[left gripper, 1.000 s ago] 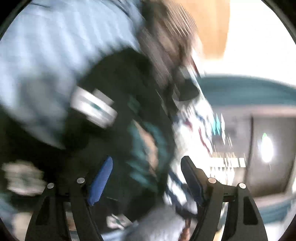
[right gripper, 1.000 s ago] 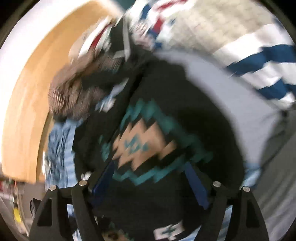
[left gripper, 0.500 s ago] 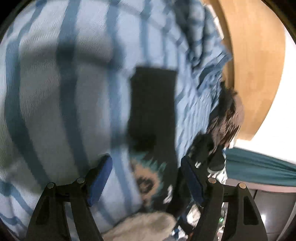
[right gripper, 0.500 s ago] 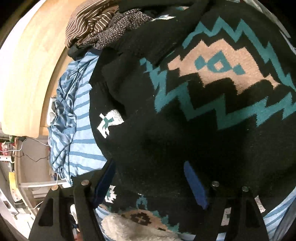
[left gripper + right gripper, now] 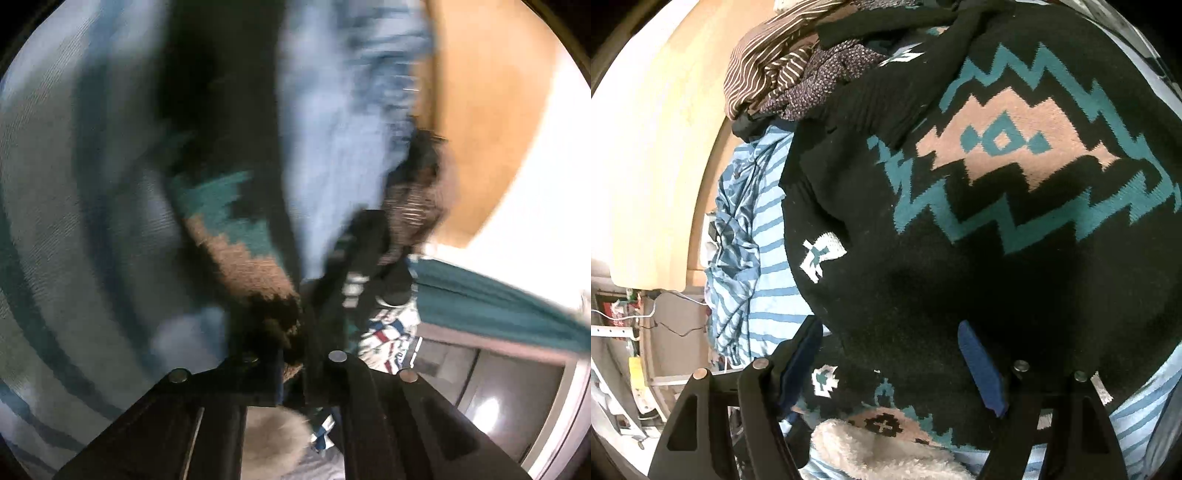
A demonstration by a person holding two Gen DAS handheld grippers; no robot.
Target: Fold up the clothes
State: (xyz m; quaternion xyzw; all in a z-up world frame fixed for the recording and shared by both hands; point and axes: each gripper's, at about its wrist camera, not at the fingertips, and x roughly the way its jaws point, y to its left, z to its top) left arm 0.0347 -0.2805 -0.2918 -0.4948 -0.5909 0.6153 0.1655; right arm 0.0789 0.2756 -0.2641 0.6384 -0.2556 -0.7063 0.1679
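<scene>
Left wrist view, and there's the change: the left gripper, gaping half a second ago, is now clamped on the black patterned sweater, all motion-blurred over the blue striped bedsheet. No readable writing anywhere. Only the right wrist view is sharp: the right gripper hangs wide apart above the sweater, beside a brown striped garment and wooden headboard.

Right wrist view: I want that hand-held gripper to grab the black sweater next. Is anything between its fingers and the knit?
Nothing visible does. The right hand-held gripper is open, and the black patterned sweater lies directly ahead of its blue pads, uncovered there.
</scene>
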